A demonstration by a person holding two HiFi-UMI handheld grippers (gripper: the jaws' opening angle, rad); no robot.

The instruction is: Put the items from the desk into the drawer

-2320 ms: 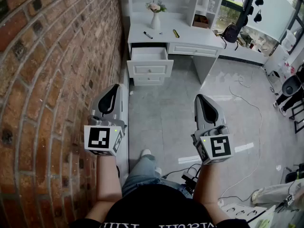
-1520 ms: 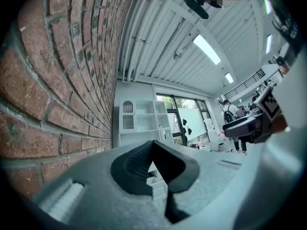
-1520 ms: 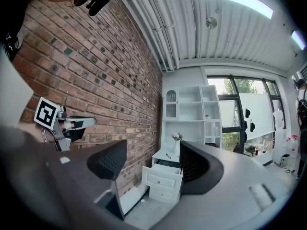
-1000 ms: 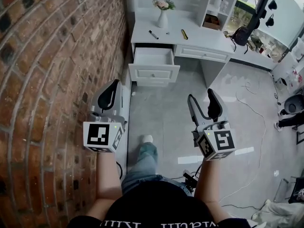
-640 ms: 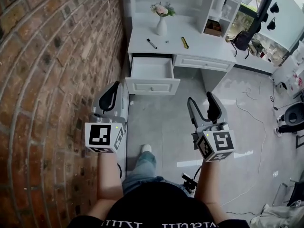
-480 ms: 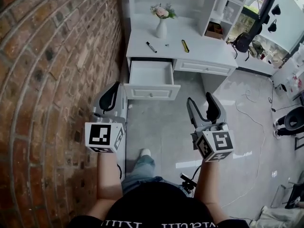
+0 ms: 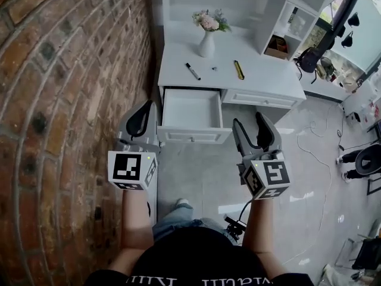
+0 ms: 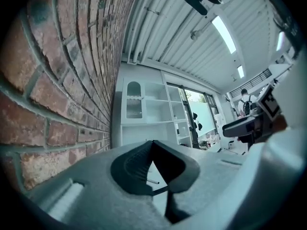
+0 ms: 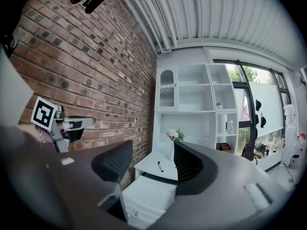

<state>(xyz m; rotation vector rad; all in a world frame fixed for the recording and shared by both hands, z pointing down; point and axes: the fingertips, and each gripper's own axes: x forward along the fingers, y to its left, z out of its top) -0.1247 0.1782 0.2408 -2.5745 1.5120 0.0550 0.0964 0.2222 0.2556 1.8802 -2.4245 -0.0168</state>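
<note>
Drawer stands pulled out from under the tabletop, ahead of both pairs of fingers. The left gripper has its fingers clenched tip to tip on nothing, close beside the brick wall. The right gripper has its fingers released and spread wide, with only air between them; the drawer front shows through the gap. Farther out on the tabletop lie a black marker and a yellow pen-like thing, apart from each other. A white vase of flowers stands behind them, near the shelves.
</note>
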